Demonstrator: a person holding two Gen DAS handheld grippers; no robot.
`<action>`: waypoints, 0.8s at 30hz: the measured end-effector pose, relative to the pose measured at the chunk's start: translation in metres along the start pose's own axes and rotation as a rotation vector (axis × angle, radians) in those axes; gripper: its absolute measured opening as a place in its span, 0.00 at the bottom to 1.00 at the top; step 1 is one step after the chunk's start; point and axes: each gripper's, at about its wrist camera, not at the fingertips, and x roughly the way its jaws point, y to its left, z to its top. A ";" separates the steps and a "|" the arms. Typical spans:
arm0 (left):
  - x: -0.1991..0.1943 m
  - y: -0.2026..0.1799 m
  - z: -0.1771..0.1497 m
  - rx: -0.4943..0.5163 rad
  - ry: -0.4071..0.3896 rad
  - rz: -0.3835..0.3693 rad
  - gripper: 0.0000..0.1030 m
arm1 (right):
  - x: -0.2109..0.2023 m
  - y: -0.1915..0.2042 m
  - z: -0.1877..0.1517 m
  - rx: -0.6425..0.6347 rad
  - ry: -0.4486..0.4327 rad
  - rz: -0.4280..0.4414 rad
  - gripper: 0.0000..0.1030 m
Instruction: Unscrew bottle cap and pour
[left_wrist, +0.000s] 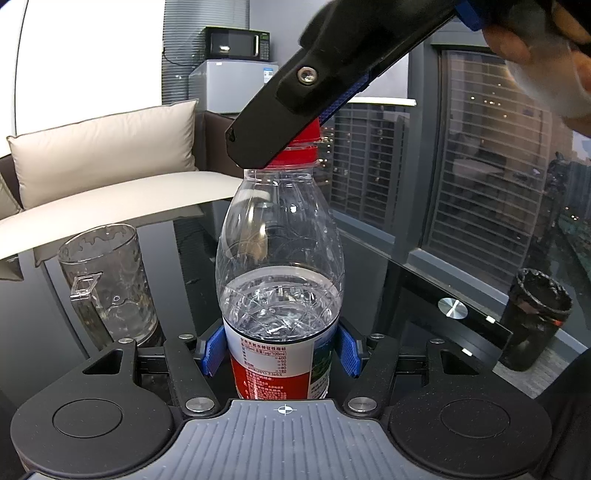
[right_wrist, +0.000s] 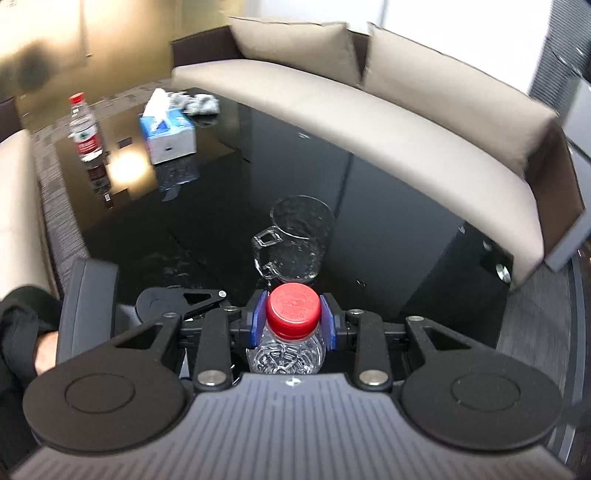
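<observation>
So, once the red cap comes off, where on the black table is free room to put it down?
Bare black glass table lies right of the clear glass mug, toward the beige sofa, and between mug and blue tissue box. It is crowded around the clear plastic bottle, held by both grippers.

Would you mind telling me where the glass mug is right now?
The glass mug stands on the black table just beyond the held bottle in the right wrist view; in the left wrist view it is left of the bottle, apart from it.
</observation>
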 end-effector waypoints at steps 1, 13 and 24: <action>0.000 0.000 0.000 0.001 -0.001 0.000 0.54 | 0.000 -0.003 -0.001 -0.009 -0.004 0.013 0.31; 0.001 -0.001 0.001 0.003 -0.004 0.001 0.54 | -0.007 0.003 -0.042 0.133 -0.279 -0.067 0.32; 0.002 -0.002 0.001 0.003 -0.008 0.003 0.54 | 0.006 0.034 -0.073 0.181 -0.488 -0.261 0.32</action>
